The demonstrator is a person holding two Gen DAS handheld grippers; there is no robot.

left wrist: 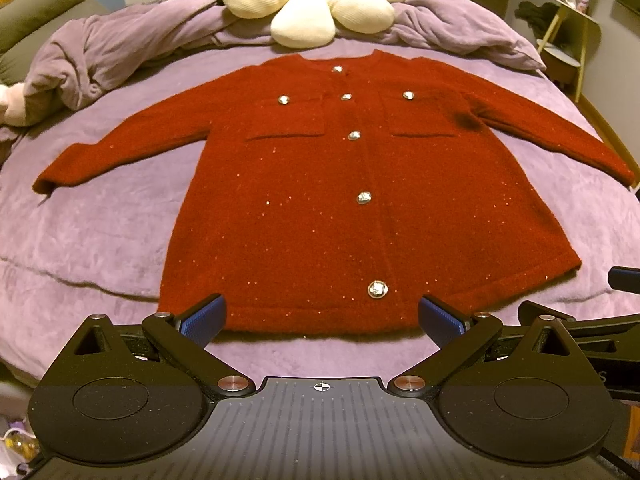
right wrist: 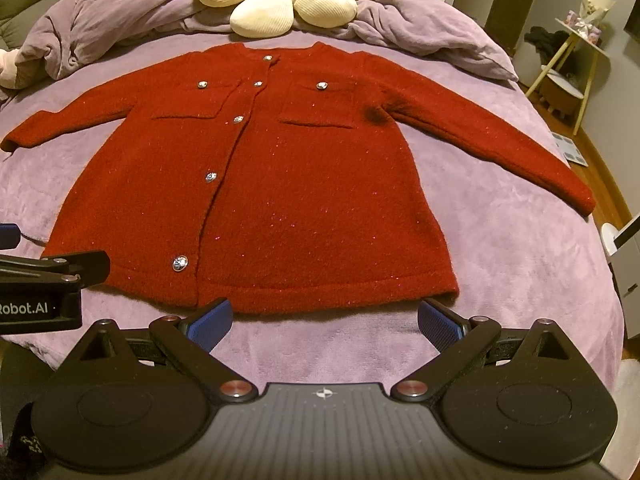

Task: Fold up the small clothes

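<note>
A small red knit cardigan point(left wrist: 320, 184) with silver buttons lies flat, front up, on the purple bed cover, both sleeves spread out to the sides. It also shows in the right wrist view point(right wrist: 288, 184). My left gripper point(left wrist: 320, 320) is open and empty, just in front of the cardigan's bottom hem near its middle. My right gripper point(right wrist: 324, 322) is open and empty, in front of the hem's right part. The left gripper's body shows at the left edge of the right wrist view point(right wrist: 44, 292).
A cream flower-shaped pillow point(left wrist: 312, 0) and a bunched purple duvet point(left wrist: 100, 52) lie beyond the collar. A side table point(right wrist: 576, 64) stands off the bed at the right. Bare purple cover point(left wrist: 88, 232) lies around the cardigan.
</note>
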